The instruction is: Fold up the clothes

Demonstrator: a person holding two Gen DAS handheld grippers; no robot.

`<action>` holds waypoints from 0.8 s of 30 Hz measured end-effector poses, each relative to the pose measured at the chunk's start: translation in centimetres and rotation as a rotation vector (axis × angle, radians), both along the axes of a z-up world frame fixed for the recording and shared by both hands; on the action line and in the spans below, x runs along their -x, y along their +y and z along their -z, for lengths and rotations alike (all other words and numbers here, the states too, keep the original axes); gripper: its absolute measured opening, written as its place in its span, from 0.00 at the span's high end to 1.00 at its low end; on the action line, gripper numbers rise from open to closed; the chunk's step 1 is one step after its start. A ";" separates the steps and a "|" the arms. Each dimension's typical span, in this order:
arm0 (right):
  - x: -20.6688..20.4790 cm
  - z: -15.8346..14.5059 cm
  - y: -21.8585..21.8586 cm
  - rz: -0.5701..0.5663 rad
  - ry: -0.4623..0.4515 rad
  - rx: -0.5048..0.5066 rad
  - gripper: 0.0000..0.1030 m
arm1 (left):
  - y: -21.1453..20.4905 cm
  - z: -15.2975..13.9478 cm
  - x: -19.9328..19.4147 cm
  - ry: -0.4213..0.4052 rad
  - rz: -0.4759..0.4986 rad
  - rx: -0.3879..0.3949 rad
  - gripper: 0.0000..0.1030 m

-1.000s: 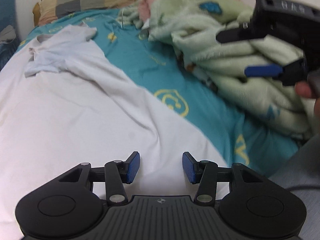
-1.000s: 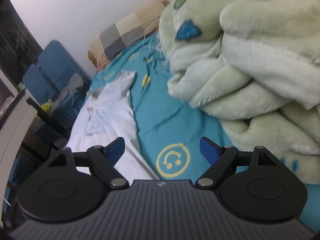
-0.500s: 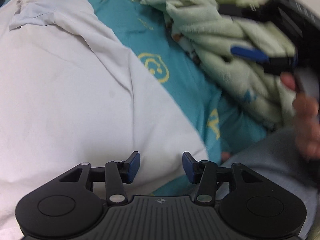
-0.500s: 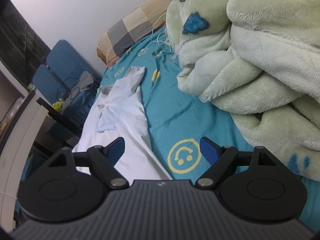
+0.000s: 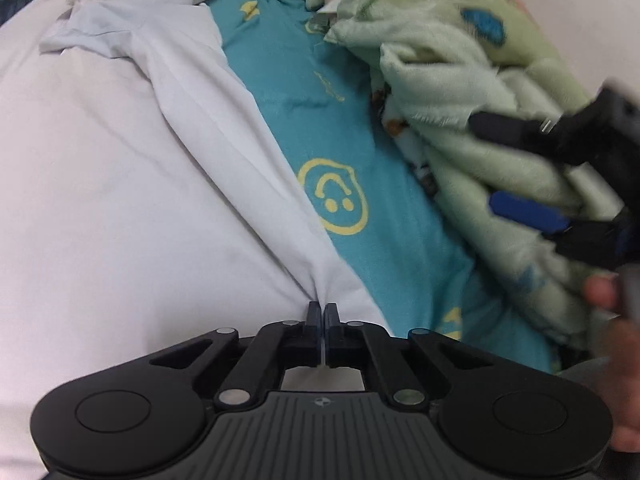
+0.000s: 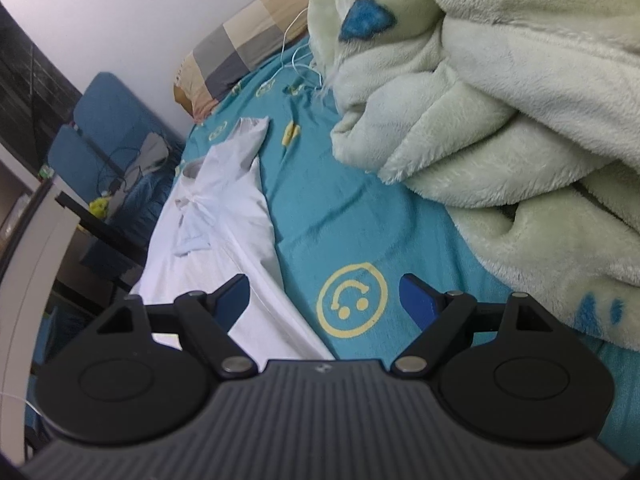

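White shirt (image 5: 120, 184) lies spread across the bed, over the teal sheet (image 5: 320, 120) printed with yellow smiley faces, its collar and a sleeve toward 11 o'clock in the left wrist view. Left claw (image 5: 321, 314) is pressed together on a pinch of the shirt's hem near its corner, and creases fan out from the grip toward 12 o'clock. Right claw (image 6: 324, 300) stands wide apart and holds nothing, hanging above the sheet with a smiley face between its blue pads (image 6: 416, 300); the shirt's edge runs past its left finger. In the left wrist view it shows blurred at 3 o'clock, in front of the pale green fluffy blanket (image 5: 460, 92) heaped beside the shirt, with a hand (image 5: 616, 360) behind it. A checked pillow (image 6: 240, 48) lies at the head of the bed, near 11 o'clock.
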State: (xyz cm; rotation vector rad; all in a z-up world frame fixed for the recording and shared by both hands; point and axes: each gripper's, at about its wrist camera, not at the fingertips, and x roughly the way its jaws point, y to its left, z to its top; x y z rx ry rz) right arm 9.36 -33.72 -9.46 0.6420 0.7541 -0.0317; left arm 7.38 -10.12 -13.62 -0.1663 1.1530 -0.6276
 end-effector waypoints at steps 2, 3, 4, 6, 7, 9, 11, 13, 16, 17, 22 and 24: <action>-0.1 0.0 0.3 -0.008 0.004 0.009 0.19 | 2.1 -1.8 0.1 0.034 -0.030 0.061 0.99; -0.2 0.1 0.4 -0.012 0.006 0.014 0.19 | 3.4 -2.7 0.1 0.054 -0.046 0.089 0.99; -0.3 0.1 0.5 -0.017 0.008 0.018 0.19 | 4.6 -3.4 0.1 0.072 -0.065 0.109 0.99; -0.6 0.2 0.9 -0.030 0.018 0.032 0.19 | 7.1 -4.5 -0.1 0.104 -0.103 0.130 0.99; -0.8 0.3 1.2 -0.038 0.023 0.040 0.19 | 8.3 -4.8 -0.2 0.111 -0.120 0.127 0.99; -1.2 0.4 1.8 -0.060 0.034 0.056 0.19 | 10.3 -5.0 -0.4 0.117 -0.150 0.094 1.00; -1.5 0.6 2.4 -0.083 0.045 0.075 0.19 | 11.5 -4.0 -0.8 0.125 -0.174 0.038 1.00; -1.7 0.8 3.1 -0.106 0.056 0.084 0.19 | 12.5 -2.6 -1.2 0.140 -0.194 -0.013 1.00; -1.9 1.2 3.7 -0.138 0.071 0.076 0.19 | 13.1 -0.4 -1.6 0.133 -0.221 -0.107 0.99; -1.9 1.2 3.9 -0.144 0.076 0.078 0.19 | 13.3 0.1 -1.7 0.150 -0.225 -0.096 0.99; -1.9 1.3 4.6 -0.166 0.087 0.091 0.19 | 13.5 -0.2 -2.7 0.140 -0.224 -0.044 0.96; -1.8 1.2 5.0 -0.180 0.077 0.088 0.19 | 13.7 -0.7 -4.2 0.125 -0.256 -0.021 0.87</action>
